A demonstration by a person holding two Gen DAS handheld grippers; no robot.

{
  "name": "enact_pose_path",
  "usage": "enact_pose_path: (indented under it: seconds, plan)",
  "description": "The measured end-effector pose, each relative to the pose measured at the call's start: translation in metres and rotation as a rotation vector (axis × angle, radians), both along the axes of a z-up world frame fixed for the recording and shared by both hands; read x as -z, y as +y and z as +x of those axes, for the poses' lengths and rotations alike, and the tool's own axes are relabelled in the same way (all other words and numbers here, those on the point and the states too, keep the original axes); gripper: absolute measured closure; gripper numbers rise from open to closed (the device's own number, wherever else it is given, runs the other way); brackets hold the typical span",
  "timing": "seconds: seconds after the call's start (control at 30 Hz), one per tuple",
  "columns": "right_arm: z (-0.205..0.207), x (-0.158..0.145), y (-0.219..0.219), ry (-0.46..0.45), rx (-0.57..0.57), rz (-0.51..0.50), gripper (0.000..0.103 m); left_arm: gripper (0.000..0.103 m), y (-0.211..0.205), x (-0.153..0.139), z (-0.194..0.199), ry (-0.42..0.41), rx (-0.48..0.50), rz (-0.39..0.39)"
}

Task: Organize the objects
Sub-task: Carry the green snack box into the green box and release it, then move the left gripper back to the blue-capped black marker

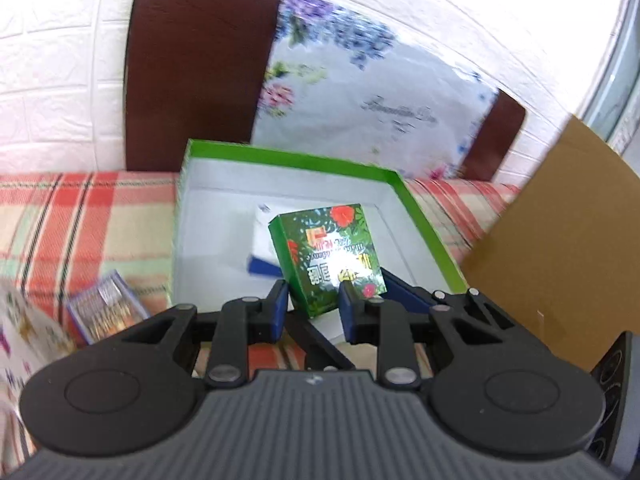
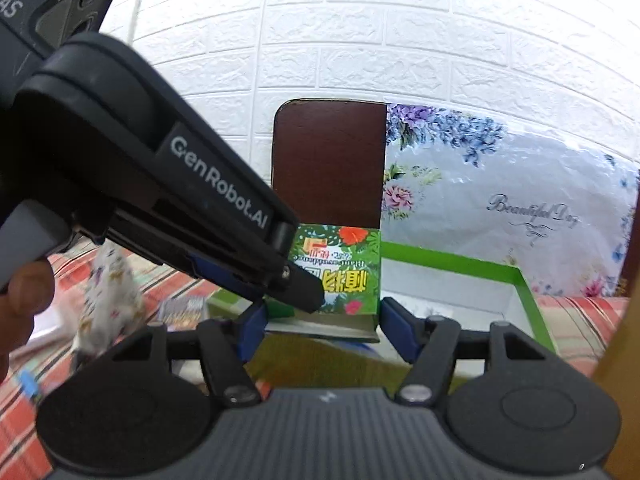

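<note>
A small green box with red flowers (image 1: 328,256) is clamped between the blue pads of my left gripper (image 1: 314,304), tilted above the open green-rimmed tray (image 1: 288,156) with a white inside. A white and blue packet (image 1: 262,248) lies in the tray under it. In the right wrist view the same green box (image 2: 340,272) stands between the pads of my right gripper (image 2: 320,330), which are spread a little wider than the box. The left gripper's body (image 2: 160,184) crosses that view from the upper left and its finger covers the box's lower left corner.
The tray sits on a red plaid cloth (image 1: 80,224). A blue-edged card pack (image 1: 108,308) and a white patterned bag (image 1: 24,328) lie to the left. A brown cardboard sheet (image 1: 560,248) stands at the right. A dark headboard and floral pillow (image 1: 360,92) are behind.
</note>
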State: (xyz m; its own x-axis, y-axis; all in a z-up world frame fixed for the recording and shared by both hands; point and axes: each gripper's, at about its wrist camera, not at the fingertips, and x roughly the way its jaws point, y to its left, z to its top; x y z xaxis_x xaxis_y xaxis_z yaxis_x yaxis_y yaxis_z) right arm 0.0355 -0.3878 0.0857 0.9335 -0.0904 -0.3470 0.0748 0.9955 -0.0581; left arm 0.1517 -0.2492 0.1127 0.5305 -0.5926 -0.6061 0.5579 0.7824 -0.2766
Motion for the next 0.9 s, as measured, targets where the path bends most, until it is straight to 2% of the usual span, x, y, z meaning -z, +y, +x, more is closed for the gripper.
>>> enact_pose_path:
  seconds: [0.1,0.2,0.27,0.4,0.47,0.6,0.7,0.8,0.9]
  plan:
    - [0.028,0.003,-0.003,0.011,0.002,0.0,0.039,0.072,-0.006,0.004,0.019,-0.015,-0.034,0.031]
    - [0.053,0.014,-0.004,0.046,0.004,-0.023,0.028,0.068,-0.005,0.01,0.033,-0.013,-0.077,0.074]
    - [0.061,0.018,-0.002,0.065,0.018,-0.034,0.028,0.068,0.002,0.013,0.035,0.0,-0.095,0.081]
    - [0.041,0.015,-0.001,0.042,0.015,-0.021,0.028,0.068,0.013,0.015,0.027,0.002,-0.106,0.081]
    - [0.027,0.013,0.0,0.032,0.021,-0.024,0.028,0.065,0.015,0.014,0.019,0.002,-0.107,0.082]
    - [0.002,0.01,0.007,0.026,0.037,0.006,0.028,0.065,0.018,0.008,-0.006,-0.03,-0.114,0.1]
    - [-0.016,0.011,0.013,0.026,0.064,0.032,0.028,0.059,0.025,0.004,-0.027,-0.043,-0.129,0.104]
    - [-0.037,0.016,0.016,0.054,0.091,0.092,0.028,0.057,0.032,0.004,-0.048,-0.061,-0.141,0.119]
    - [-0.058,0.022,0.014,0.11,0.125,0.183,0.027,0.054,0.039,0.01,-0.062,-0.042,-0.152,0.146]
